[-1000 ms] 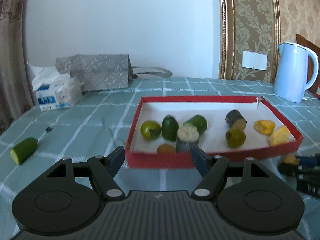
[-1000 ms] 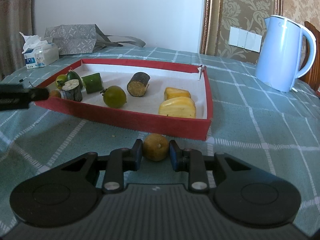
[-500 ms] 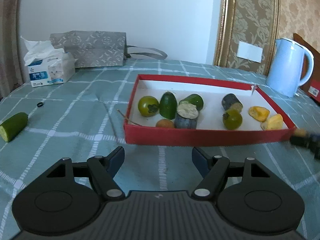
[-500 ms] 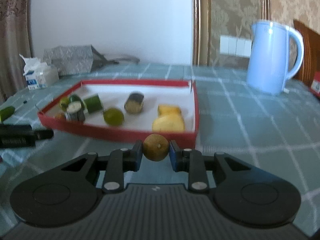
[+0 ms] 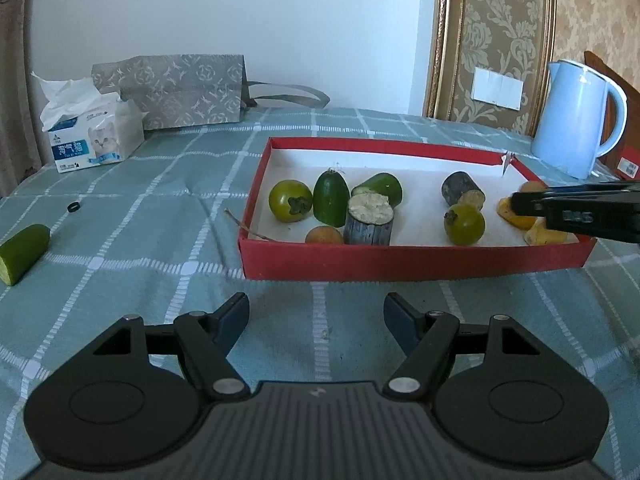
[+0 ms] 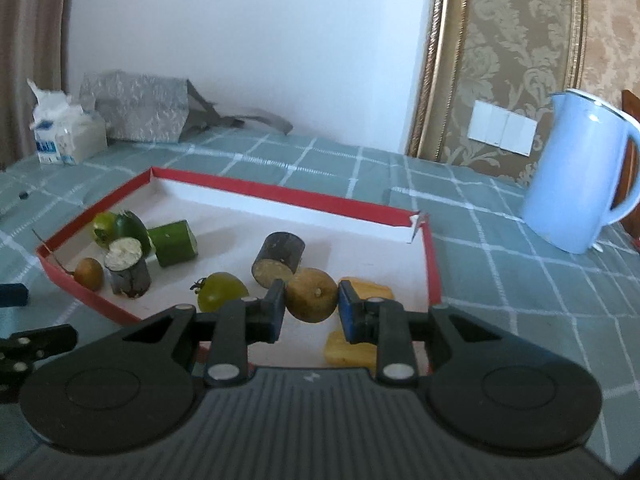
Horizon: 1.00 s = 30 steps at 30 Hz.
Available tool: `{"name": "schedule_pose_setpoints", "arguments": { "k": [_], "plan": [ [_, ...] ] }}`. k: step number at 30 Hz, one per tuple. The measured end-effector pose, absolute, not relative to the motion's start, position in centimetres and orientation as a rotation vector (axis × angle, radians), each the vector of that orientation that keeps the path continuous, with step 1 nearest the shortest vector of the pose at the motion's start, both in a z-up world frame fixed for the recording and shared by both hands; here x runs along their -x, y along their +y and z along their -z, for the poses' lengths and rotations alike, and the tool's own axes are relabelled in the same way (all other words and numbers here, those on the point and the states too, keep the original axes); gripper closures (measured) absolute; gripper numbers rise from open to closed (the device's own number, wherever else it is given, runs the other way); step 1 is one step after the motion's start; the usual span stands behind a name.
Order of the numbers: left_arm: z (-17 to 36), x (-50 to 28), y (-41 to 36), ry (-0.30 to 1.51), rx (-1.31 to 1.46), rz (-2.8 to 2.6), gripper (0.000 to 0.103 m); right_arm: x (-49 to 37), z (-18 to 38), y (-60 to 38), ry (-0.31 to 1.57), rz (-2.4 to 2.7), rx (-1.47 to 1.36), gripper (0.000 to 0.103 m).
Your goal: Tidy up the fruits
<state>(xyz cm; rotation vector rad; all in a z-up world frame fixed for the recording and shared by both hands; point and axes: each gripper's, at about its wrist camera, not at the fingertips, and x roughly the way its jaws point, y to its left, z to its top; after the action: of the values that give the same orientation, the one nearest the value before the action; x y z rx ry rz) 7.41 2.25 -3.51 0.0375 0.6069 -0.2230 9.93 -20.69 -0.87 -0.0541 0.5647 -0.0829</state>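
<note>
**Brown fruit over the box, ready to drop in**

Your right gripper (image 6: 312,307) clamps the small round brown fruit (image 6: 311,295) above the red box's (image 6: 434,268) near right part, stem dimple facing you; it has no real long axis. Next, lower it onto bare white liner and release. Your left gripper (image 5: 316,316) stands wide and empty. Farther left, a cucumber piece (image 5: 22,253) waits outside.

Two green persimmons (image 5: 290,201), three cucumber pieces (image 5: 330,199), two sugarcane stubs (image 5: 369,219), two longans (image 6: 311,295).
</note>
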Motion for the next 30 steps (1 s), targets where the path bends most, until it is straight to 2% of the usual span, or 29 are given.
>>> {"name": "schedule_pose_setpoints", "arguments": {
  "k": [11,13,16,17,18,23,30],
  "plan": [
    [3.6,-7.4,2.1,0.610,-0.049,0.222,0.029,-12.9,2.7,-21.3,0.627,0.099,-0.008,0.074],
    [3.5,-7.4,2.1,0.609,-0.047,0.222,0.029,-13.1,2.7,-21.3,0.626,0.079,-0.022,0.061],
    [3.6,-7.5,2.1,0.607,-0.046,0.211,0.029,-12.2,2.2,-20.4,0.585,0.096,0.019,0.028],
    [3.6,-7.5,2.1,0.607,-0.043,0.210,0.029,-11.7,1.9,-20.1,0.552,0.119,0.040,0.011],
    [3.5,-7.5,2.1,0.606,-0.041,0.209,0.029,-10.8,1.5,-19.8,0.502,0.142,0.063,0.006],
    [3.6,-7.4,2.1,0.600,-0.045,0.188,0.029,-7.7,-0.1,-19.5,0.409,0.187,0.079,0.000],
    [3.4,-7.2,2.3,0.595,-0.034,0.183,0.028,-4.5,0.3,-20.5,0.442,0.144,-0.079,0.000]
  ]
}}
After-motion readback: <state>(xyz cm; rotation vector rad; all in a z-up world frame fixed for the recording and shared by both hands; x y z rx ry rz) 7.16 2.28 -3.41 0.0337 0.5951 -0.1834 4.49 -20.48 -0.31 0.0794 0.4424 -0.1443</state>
